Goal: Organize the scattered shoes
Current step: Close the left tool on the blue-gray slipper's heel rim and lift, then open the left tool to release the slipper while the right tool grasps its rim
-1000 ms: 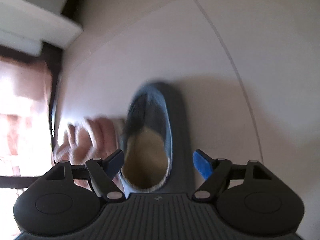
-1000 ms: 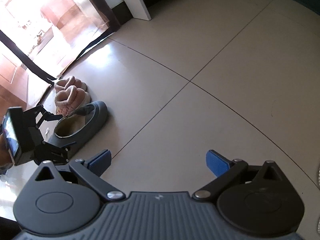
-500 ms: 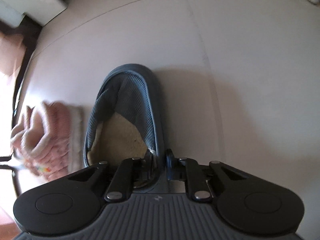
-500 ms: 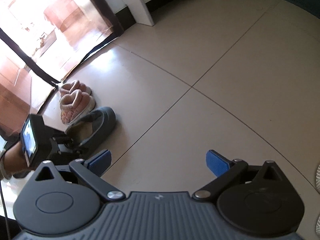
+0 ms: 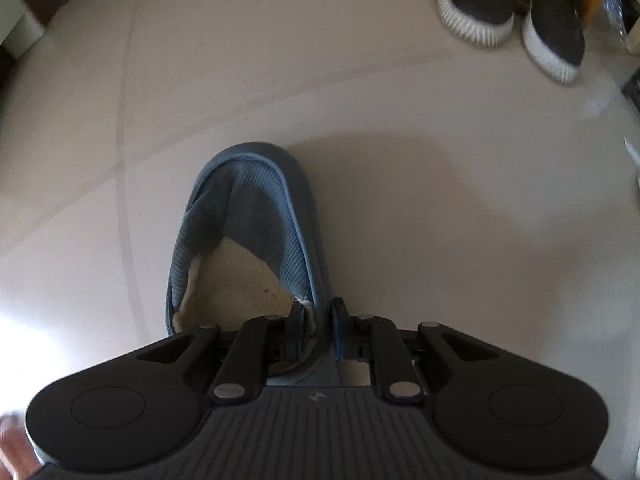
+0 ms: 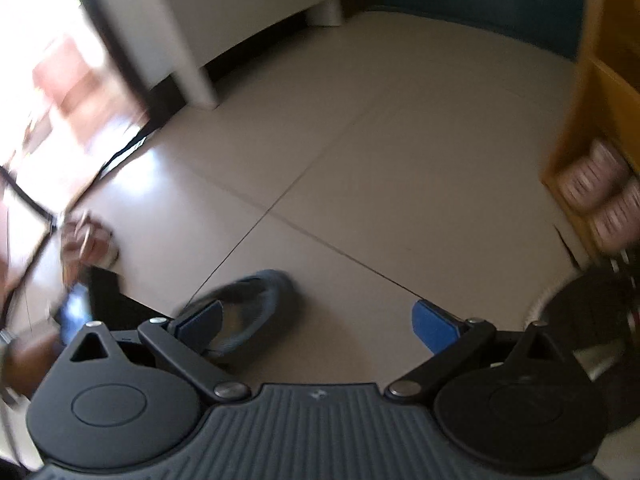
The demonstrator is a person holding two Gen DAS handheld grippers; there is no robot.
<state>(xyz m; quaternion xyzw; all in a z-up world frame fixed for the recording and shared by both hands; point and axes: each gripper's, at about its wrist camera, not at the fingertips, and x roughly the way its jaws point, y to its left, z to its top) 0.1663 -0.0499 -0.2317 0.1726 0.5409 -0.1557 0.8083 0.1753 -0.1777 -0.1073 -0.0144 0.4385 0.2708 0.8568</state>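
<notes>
A blue ribbed slipper [image 5: 256,232] with a cream lining hangs toe-forward over the beige tiles in the left wrist view. My left gripper [image 5: 318,332] is shut on its right side wall near the heel. In the right wrist view the same blue slipper [image 6: 256,304] shows blurred at lower left, just past my right gripper's left finger. My right gripper [image 6: 320,322] is open with nothing between its fingers. A pair of black sneakers [image 5: 512,8] with white soles stands at the top right of the left wrist view.
A pink fluffy slipper pair [image 6: 86,236] lies at the left by the sunlit doorway [image 6: 52,92]. A wooden shoe rack [image 6: 596,120] at the right holds pink shoes [image 6: 600,192]. A black sneaker [image 6: 596,320] sits low right. White furniture [image 6: 240,12] stands at the back.
My left gripper closed on the blue slipper's side and carried it away from the pink slippers toward the black sneakers. My right gripper swung right, bringing the shoe rack into view.
</notes>
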